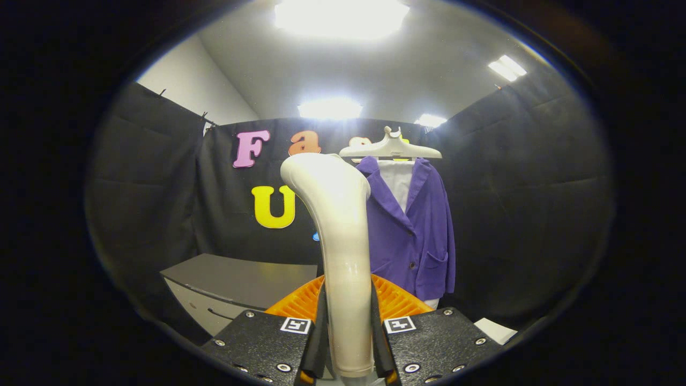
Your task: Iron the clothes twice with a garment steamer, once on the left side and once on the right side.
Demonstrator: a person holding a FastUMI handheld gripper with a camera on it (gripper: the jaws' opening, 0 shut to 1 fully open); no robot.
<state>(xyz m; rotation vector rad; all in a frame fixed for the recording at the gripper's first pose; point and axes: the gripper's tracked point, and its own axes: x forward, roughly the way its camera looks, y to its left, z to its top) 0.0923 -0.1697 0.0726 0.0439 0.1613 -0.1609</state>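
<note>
The jaws are squeezing the steamer (343, 257) tight. It is pointing up, well apart from the jacket (415, 230). I think both 2 passes are still waiting.

From my remote seat I see my gripper (347, 343) as two matte black, speckled plates studded with silver screws, each carrying a small white square tag with a black marking, with slim black fingers (320, 332) tipped orange at their base and an orange ribbed piece behind.
</note>
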